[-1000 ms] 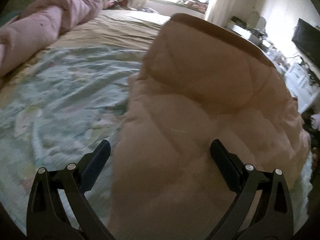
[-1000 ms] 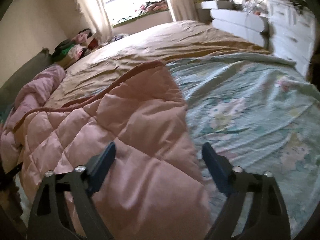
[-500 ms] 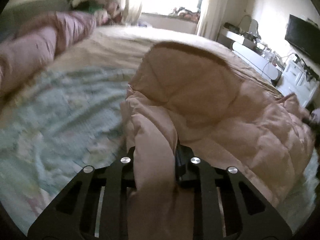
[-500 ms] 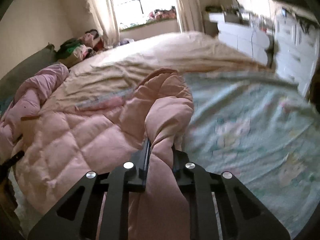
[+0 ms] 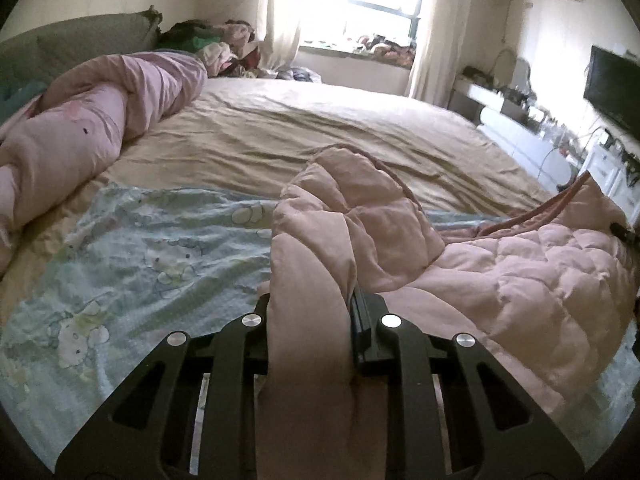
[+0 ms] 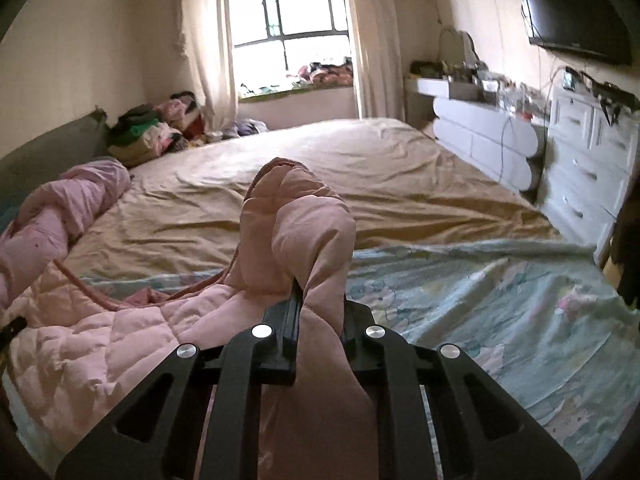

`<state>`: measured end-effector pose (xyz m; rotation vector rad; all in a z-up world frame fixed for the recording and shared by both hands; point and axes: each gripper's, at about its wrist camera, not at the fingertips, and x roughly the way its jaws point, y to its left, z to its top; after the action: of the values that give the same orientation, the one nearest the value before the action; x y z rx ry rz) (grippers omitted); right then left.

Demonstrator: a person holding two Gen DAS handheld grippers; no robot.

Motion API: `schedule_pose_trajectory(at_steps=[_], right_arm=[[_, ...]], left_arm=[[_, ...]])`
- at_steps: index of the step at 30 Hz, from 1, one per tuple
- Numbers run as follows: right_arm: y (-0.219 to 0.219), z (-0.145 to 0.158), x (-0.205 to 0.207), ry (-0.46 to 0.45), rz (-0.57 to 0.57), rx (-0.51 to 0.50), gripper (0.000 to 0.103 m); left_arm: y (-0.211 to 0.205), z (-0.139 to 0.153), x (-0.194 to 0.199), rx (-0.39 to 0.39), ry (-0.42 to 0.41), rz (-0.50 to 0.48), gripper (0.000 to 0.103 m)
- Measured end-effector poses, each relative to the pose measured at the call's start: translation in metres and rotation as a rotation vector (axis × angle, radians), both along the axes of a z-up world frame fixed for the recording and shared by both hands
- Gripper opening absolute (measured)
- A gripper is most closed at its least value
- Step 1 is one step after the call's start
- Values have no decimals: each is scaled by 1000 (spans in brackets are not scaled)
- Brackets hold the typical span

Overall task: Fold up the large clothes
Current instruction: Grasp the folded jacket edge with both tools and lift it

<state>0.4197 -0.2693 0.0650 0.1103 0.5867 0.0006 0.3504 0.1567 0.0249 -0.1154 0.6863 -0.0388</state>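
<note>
1. Your left gripper (image 5: 310,320): clenched on a bunched fold of the pink quilt (image 5: 520,280); its jaws have just been closing, and the padding now fills the gap between them.
2. Your right gripper (image 6: 318,320): clamped tight on another bunch of the same quilt (image 6: 100,344), which stands up in a puffed hump ahead of the jaws.
3. Pink quilt, one: it lies across the near part of the bed, on the pale blue cartoon sheet (image 5: 140,264), sagging between your two grips.
4. Tan bedspread (image 6: 360,168), one: it covers the far part of the bed.
5. Rolled pink duvet (image 5: 92,120), one: it lies along the headboard side, well apart from the quilt.
6. Clothes pile (image 6: 152,128), one heap, in the far corner.
7. White dresser (image 6: 592,152), one; drawers closed, contents hidden.
8. Wall television (image 6: 572,20), one.
</note>
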Motion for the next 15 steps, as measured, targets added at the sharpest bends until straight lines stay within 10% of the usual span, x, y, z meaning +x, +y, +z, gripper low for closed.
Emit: schedule_pose_trajectory(at_steps=[15], right_arm=[[-17,-103,31,241,-68,60,21]], left_arm=[[2,-71,27,16,174,67,34]])
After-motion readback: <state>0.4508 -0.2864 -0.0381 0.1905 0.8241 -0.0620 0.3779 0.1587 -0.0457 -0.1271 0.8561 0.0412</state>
